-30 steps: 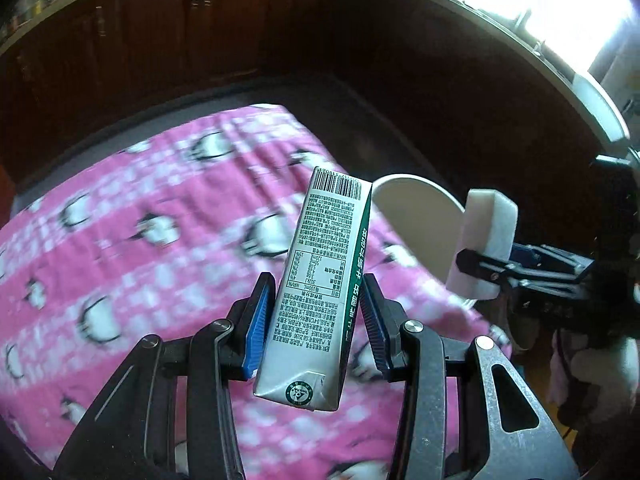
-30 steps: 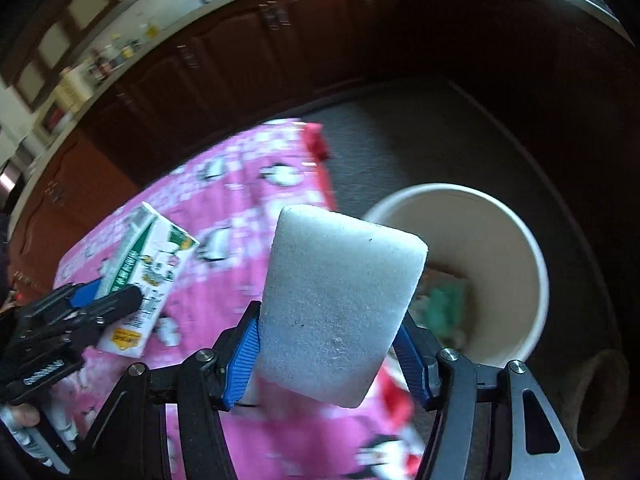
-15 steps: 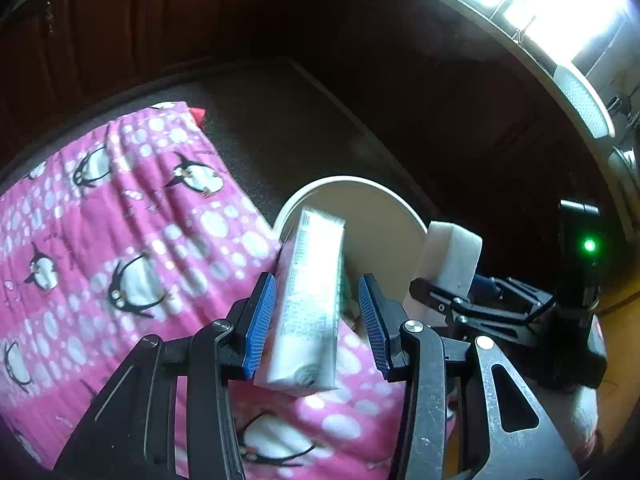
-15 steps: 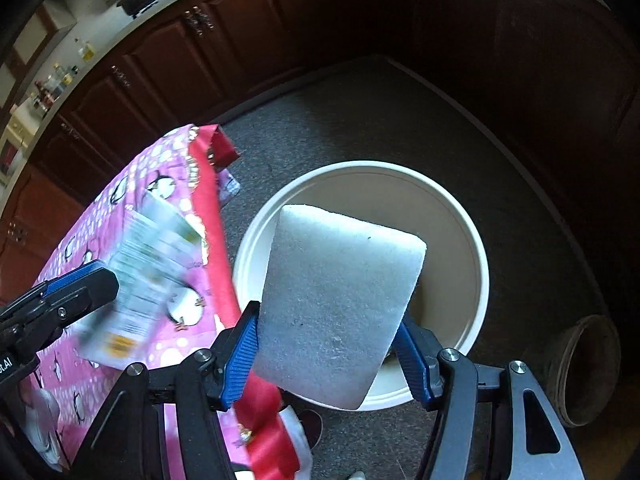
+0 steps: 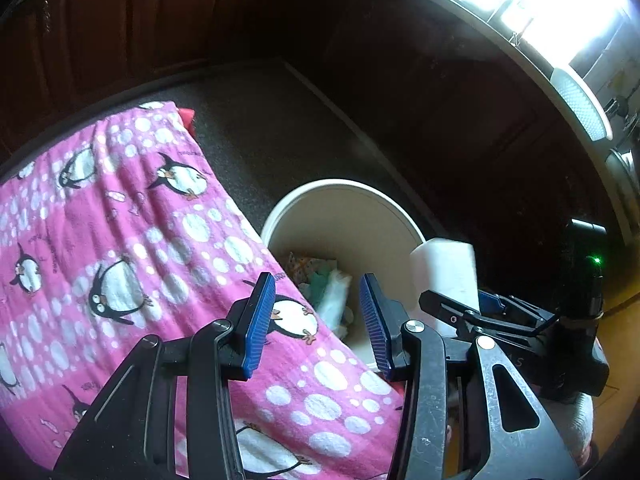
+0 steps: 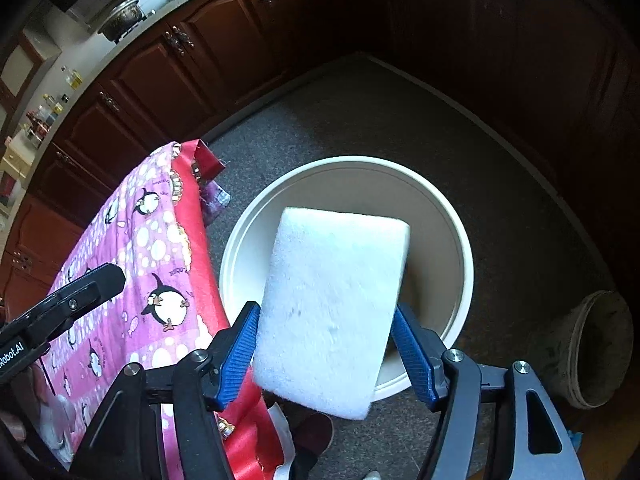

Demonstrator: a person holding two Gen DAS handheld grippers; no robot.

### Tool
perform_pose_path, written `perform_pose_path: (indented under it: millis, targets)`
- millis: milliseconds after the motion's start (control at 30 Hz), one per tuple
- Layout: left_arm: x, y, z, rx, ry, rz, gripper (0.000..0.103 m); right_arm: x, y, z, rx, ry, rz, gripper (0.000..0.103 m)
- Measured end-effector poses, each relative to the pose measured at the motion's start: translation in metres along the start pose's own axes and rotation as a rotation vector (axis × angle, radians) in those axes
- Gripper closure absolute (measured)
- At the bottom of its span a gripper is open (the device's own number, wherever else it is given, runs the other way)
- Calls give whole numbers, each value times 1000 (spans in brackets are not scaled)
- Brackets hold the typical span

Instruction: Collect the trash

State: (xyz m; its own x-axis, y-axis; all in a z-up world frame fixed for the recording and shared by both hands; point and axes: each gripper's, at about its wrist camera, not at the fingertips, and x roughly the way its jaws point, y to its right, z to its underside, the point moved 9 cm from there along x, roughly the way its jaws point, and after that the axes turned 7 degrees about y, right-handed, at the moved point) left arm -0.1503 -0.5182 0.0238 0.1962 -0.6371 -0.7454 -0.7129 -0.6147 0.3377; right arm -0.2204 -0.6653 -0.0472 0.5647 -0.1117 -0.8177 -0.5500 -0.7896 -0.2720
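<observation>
Left claw now gapes empty, its carton dropped; right claw, just widening, loosely flanks the sponge.

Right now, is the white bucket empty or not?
Not empty: the left wrist view shows crumpled green and white trash at the bottom of the bucket.

Bucket mouth lies open; blanket-draped table crowds its left rim.

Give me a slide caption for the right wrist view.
Right tongs, just opening, release a white foam block above the white bin.
</observation>
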Motion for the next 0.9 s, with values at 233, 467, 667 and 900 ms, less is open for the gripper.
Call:
perform_pose_path:
  millis: [233,467,667,900]
  targets:
    - [-15,-12,5,5,41,-23,35,-2,-11,-1,-2,24,-18,35]
    - [-31,-15,10,39,67,-44,32,-29,-29,-1,-31,124,-34,34]
    - [-61,-20,6,52,149,-94,32,-54,-41,1,-60,207,10,34]
    - [-101,-23,0,108,271,-214,32,-86,-53,-1,-75,321,17,34]
